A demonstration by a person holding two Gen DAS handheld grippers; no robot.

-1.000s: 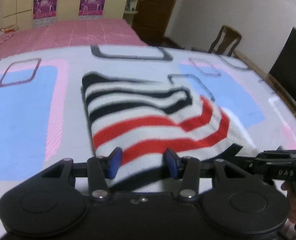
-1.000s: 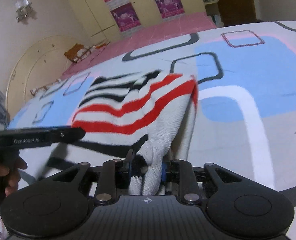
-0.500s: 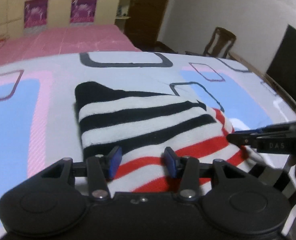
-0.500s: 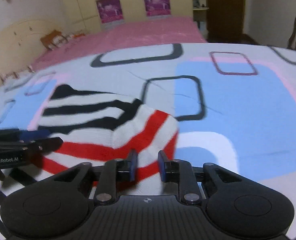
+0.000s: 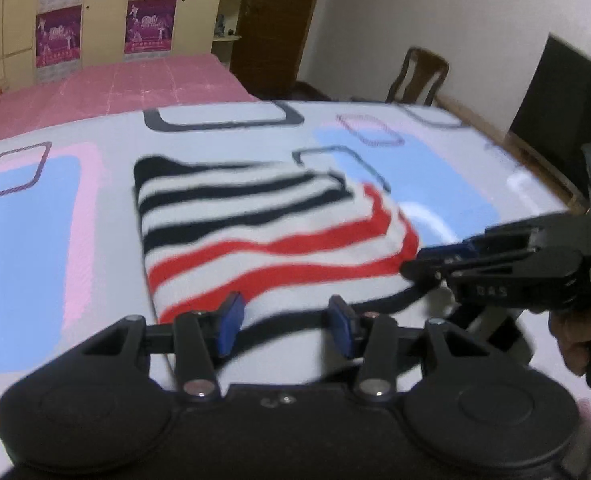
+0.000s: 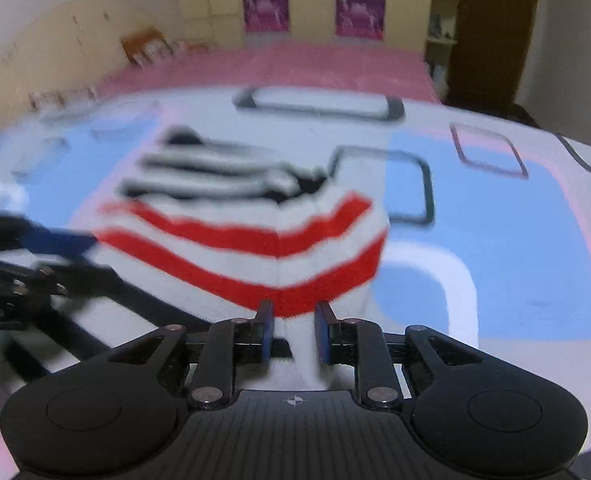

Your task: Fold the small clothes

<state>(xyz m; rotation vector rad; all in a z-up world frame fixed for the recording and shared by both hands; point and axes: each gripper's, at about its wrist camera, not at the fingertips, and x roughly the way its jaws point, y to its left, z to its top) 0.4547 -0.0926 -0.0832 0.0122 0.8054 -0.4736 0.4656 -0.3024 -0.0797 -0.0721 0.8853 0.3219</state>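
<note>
A home bedroom: a bed [image 5: 115, 84] with a pink cover stands before cream wardrobe doors [image 5: 103, 12] bearing magenta posters [image 5: 150, 24]; right of the wardrobe stand a dark wooden door [image 5: 279, 20] and a wooden chair [image 5: 417, 76].

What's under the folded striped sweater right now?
The red, black and white striped knit sweater lies on the patterned blue, pink and white bedsheet. Whatever sits between its folded layers is covered.

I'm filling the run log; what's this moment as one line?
striped sweater: folded on bedsheet | left gripper: open, at near edge | right gripper: open, over fold
</note>
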